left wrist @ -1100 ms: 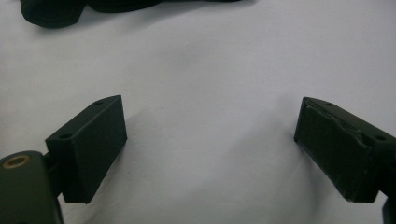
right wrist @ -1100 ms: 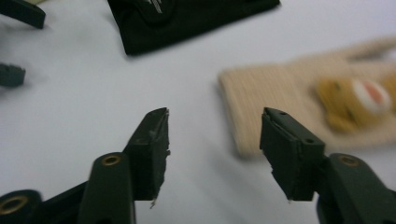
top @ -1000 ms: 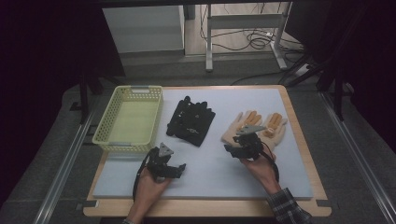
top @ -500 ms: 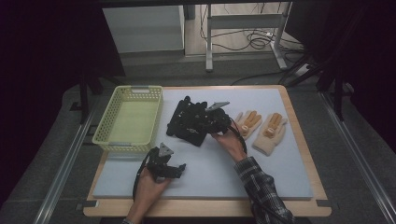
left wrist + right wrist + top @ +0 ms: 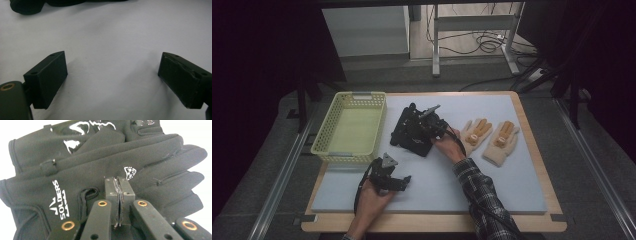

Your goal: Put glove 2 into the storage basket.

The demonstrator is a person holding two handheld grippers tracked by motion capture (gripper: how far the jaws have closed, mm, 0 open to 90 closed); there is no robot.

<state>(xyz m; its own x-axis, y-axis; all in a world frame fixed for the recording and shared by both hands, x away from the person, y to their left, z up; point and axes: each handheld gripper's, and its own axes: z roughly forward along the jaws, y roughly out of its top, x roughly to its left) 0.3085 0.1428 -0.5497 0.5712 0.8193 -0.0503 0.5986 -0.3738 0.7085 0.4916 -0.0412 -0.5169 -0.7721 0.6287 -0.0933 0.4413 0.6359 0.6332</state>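
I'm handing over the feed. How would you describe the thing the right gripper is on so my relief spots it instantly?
On the pale blue mat, look just right of the yellow basket. There lie the black gloves, stacked, with white SOLDIERS lettering, unlike the cream knit gloves further right.

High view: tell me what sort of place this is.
Probably a lab or recording workshop: a wooden table with a pale grey mat, loose cables on the floor behind it, and metal rails beside the table.
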